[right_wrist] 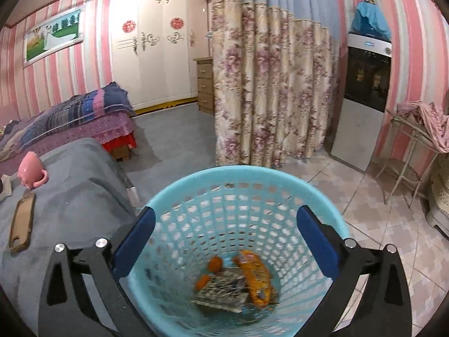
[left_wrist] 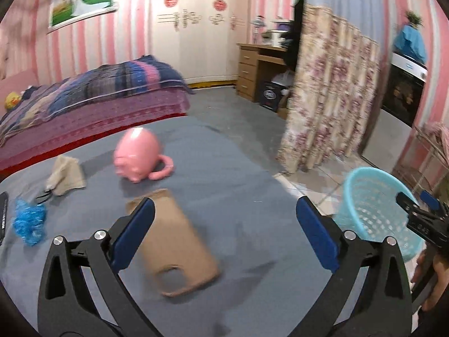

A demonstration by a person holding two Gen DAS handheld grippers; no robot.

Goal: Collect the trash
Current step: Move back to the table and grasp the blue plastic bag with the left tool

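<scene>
Tan rubber phone case (left_wrist: 179,241) lies nearest, below the wide, empty left gripper (left_wrist: 224,236). Right gripper (right_wrist: 226,241), likewise wide and empty, hangs over the turquoise perforated plastic basket (right_wrist: 196,179), which holds wrappers (right_wrist: 254,275), evidently for dropping. Crumpled blue wrapper (left_wrist: 29,221) remains near the grey-covered table's (left_wrist: 238,168) left edge.

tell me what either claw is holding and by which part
Nothing. The left claw is open over the table, and the right claw is open above the basket.

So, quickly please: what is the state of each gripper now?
Left gripper: open, holding nothing.
Right gripper: open, empty, above the basket.
</scene>
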